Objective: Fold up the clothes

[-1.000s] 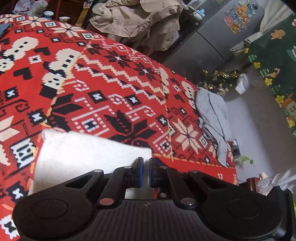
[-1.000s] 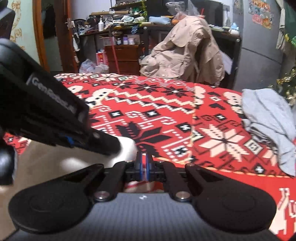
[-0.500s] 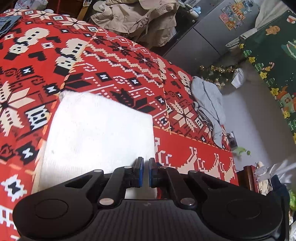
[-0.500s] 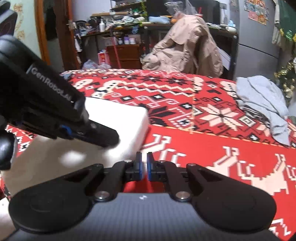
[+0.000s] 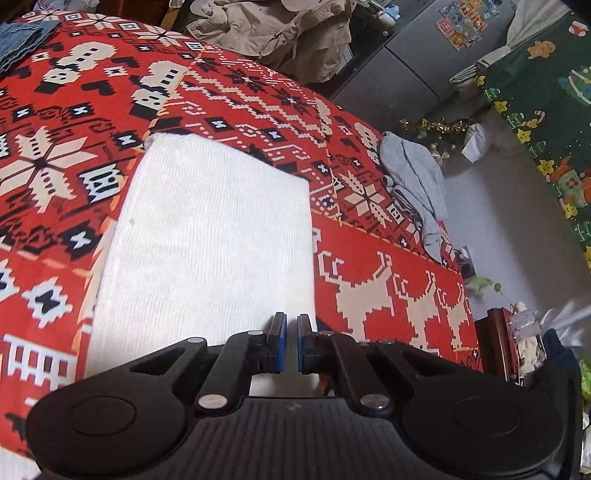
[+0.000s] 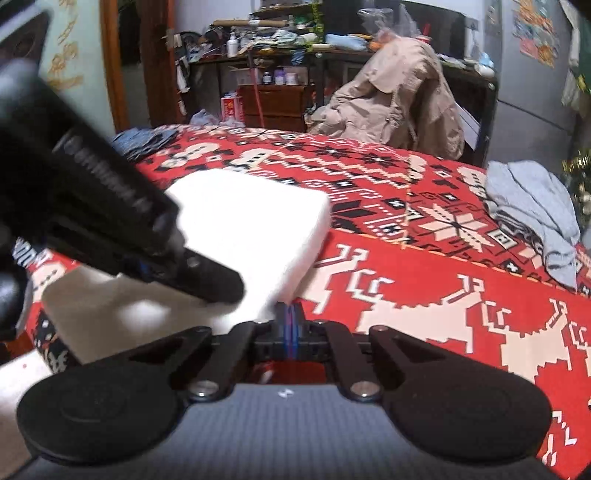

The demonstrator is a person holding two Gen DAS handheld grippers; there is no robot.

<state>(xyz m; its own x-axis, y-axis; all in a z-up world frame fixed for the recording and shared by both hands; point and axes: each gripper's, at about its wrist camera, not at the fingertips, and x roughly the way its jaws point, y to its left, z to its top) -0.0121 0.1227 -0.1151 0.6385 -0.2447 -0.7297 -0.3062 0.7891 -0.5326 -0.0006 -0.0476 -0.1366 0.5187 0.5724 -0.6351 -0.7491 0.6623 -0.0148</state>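
A stack of blue denim (image 5: pixel 22 37) lies at the far left edge of the desk, which is draped in a red cloth (image 5: pixel 236 110) knitted with white snowflakes, zigzags and black diamonds, and a row of white reindeer along its near border. On the cloth, left of centre, sits the folded white garment (image 5: pixel 207 236), a thick neat rectangle with its long side running away from the camera. The left tool (image 5: pixel 291 341) hovers at the garment's near right corner, its blue pads drawn almost together; whether fabric is pinched between them cannot be told. In the right wrist view the right tool (image 6: pixel 290 325) sits just beside that same near corner with its jaws fully together on nothing visible, and the left tool's dark body crosses over the garment from the left. Farther right a crumpled grey garment (image 5: pixel 413 177) lies on the cloth's edge. Behind the desk a beige coat (image 6: pixel 391 92) hangs over a chair, before cluttered shelves (image 6: pixel 280 33). At right stand a grey refrigerator (image 5: pixel 436 48) with stickers, gold tinsel (image 5: pixel 432 127) on the floor and a green Christmas-print mat (image 5: pixel 539 103).
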